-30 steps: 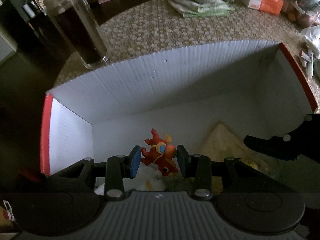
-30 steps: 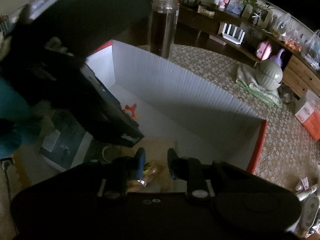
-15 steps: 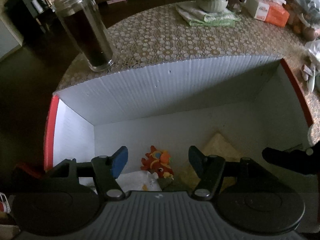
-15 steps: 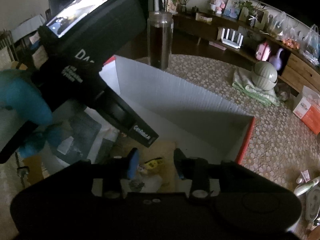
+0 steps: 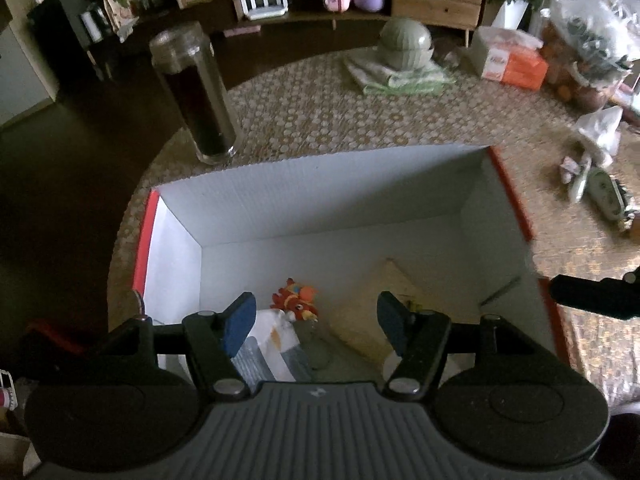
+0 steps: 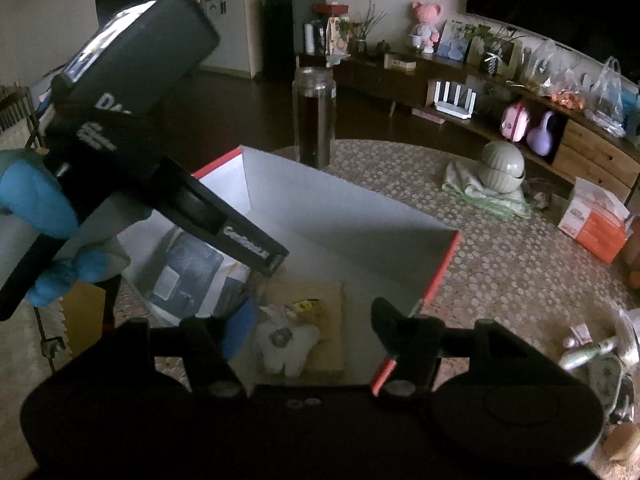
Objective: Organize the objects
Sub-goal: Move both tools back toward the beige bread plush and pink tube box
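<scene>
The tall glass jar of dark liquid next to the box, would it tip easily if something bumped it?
Probably yes. The tall glass jar is narrow for its height and stands near the table edge, so a high nudge could topple it. It looks nearly full of dark liquid, so likely heavy, and smooth glass may slip between tongs.

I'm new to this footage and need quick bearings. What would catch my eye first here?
The big white box with red edges fills the middle of the table, open on top. On its floor lies a small red dragon toy, just beyond the open left gripper, and a white plush shows between the open right gripper's fingers. A tall glass jar of dark liquid stands behind the box's far left corner.
</scene>
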